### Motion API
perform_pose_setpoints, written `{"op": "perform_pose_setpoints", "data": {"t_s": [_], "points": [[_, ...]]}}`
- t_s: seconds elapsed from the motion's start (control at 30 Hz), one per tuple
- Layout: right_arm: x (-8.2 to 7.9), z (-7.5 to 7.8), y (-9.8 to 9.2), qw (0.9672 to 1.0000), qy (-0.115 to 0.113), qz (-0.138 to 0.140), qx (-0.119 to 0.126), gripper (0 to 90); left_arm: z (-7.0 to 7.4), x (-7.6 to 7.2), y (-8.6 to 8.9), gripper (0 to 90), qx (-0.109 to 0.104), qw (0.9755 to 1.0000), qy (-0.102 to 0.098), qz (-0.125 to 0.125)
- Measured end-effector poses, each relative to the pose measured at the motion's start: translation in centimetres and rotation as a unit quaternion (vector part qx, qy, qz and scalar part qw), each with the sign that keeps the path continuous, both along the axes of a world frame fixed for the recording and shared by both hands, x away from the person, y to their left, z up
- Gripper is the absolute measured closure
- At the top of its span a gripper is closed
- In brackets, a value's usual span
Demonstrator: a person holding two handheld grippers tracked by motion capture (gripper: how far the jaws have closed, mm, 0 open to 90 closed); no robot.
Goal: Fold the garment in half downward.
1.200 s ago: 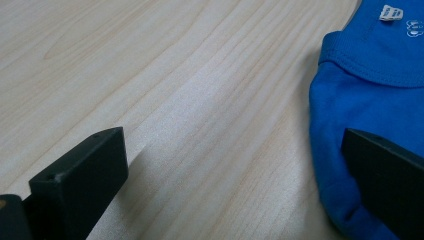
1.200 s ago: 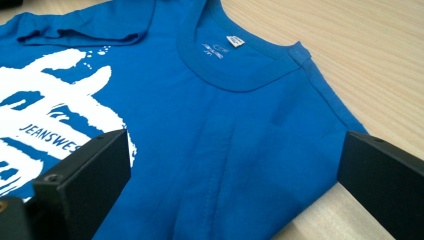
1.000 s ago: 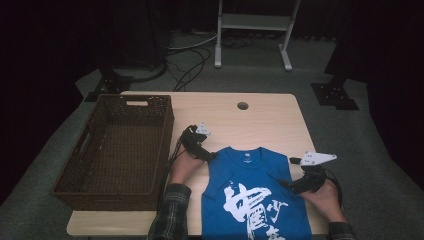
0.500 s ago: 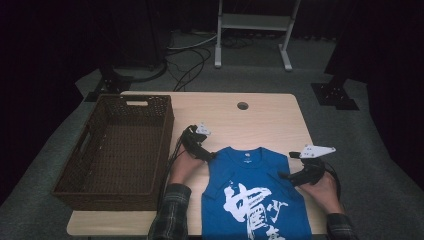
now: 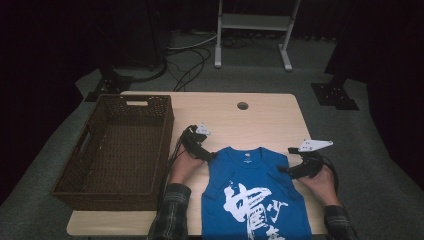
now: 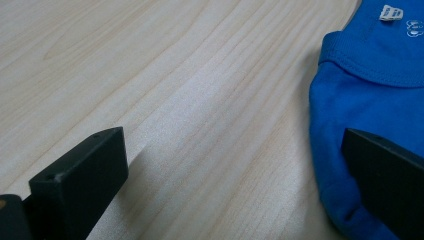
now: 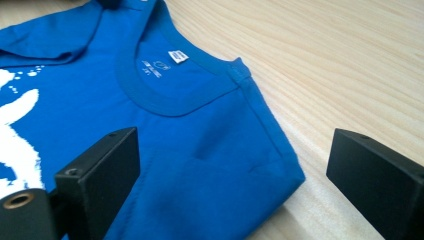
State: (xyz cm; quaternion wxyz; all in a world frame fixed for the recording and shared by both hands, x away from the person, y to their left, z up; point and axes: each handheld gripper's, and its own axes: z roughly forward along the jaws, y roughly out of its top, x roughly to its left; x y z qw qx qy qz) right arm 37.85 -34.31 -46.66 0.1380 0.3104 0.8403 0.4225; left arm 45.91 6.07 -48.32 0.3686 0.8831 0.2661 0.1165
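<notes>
shirt: blue T-shirt (image 5: 255, 195) with white print lies flat, front up, at the near middle of the worktop (image 5: 260, 117); hem at 6 o'clock by the near edge, collar at 12 o'clock; sleeves look tucked under, so the sides run straight
right gripper: right gripper (image 5: 283, 169) at 3 o'clock of the shirt, by the shoulder on that side; jaws apart, nothing pinched; in the right gripper view one jaw hangs over the blue cloth, the other over bare wood, with the shoulder corner (image 7: 280, 170) between them
change, right: against the high view a second ago this gripper has slid sideways along the shirt edge; its jaws have just been closing a little, with cloth between them but not clamped
meaning: reads as lining up for a pinch on that shoulder; grip not yet made
left gripper: left gripper (image 5: 212, 156) at 10 o'clock of the shirt, tip at the other shoulder; jaws wide, empty; left gripper view shows one jaw over wood, the other over the folded blue edge (image 6: 332, 150)
change, left: no shift seen; parked and waiting
basket: brown wicker basket (image 5: 120, 145) at 9 o'clock, empty, well apart from the shirt; likely the place it goes once folded
far: round cable hole (image 5: 243, 106) at 12 o'clock
</notes>
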Motion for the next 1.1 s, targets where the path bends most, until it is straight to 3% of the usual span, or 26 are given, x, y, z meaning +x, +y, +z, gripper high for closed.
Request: {"op": "perform_pose_setpoints", "data": {"t_s": [0.27,0.43,1.1], "points": [[1.1,-0.2,-0.1,1.0000,0.004,0.000,-0.001,9.8,0.0,0.0,0.0,0.1,0.000,1.0000,0.000,0.000],[1.9,-0.2,-0.3,1.0000,0.004,0.007,-0.002,19.5,0.0,0.0,0.0,0.1,0.000,1.0000,0.000,0.000],[3.9,-1.3,-1.7,0.9996,0.025,-0.008,-0.013,52.3,0.0,0.0,0.0,0.1,0.000,1.0000,0.000,0.001]]}}
